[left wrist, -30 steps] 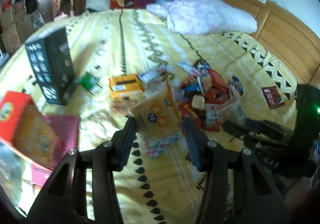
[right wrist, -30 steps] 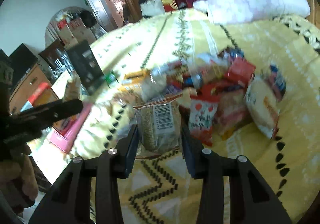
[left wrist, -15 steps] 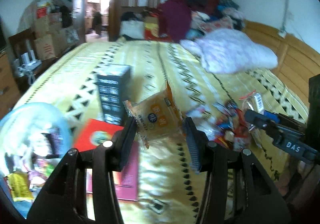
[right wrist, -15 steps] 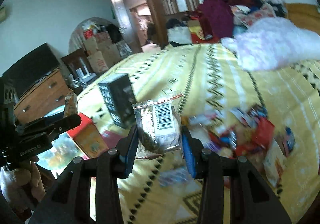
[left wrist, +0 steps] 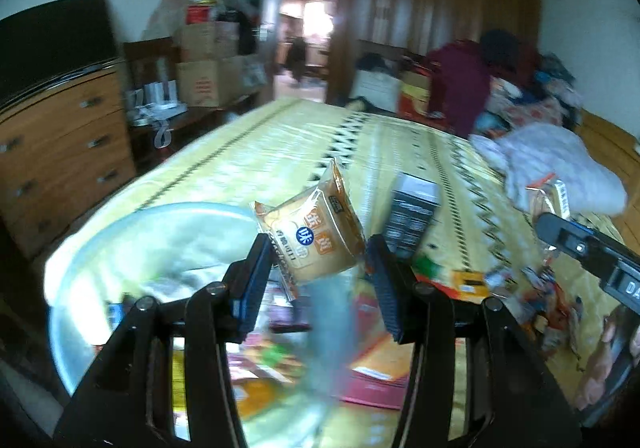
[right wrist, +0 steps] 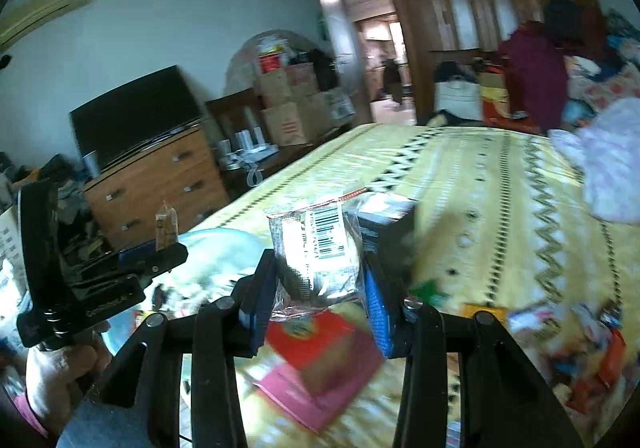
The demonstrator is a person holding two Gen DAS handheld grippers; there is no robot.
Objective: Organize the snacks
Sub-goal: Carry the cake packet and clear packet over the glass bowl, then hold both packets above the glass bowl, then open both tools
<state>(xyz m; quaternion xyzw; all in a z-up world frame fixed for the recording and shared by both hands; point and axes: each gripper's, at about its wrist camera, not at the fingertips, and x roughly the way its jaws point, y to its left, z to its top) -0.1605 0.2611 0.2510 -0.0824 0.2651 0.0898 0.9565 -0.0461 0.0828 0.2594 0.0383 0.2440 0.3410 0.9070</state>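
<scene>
My left gripper (left wrist: 316,280) is shut on an orange snack packet (left wrist: 312,240) and holds it in the air above a clear plastic bin (left wrist: 132,244) at the bed's left edge. My right gripper (right wrist: 320,296) is shut on a clear barcoded snack packet (right wrist: 316,252), also held up over the bed. The left gripper also shows at the left of the right wrist view (right wrist: 120,280). The right gripper also shows at the right edge of the left wrist view (left wrist: 580,248). A pile of loose snacks (right wrist: 572,340) lies on the yellow bedspread (right wrist: 480,175) to the right.
A black box (left wrist: 412,215) stands upright on the bed. Red and pink boxes (right wrist: 320,364) lie below the grippers. A wooden dresser (left wrist: 60,143) with a TV stands left of the bed. A pale pillow (left wrist: 560,167) lies far right.
Both grippers have lifted and swung left with their packets, away from the snack pile. The bin and dresser have come into view.
</scene>
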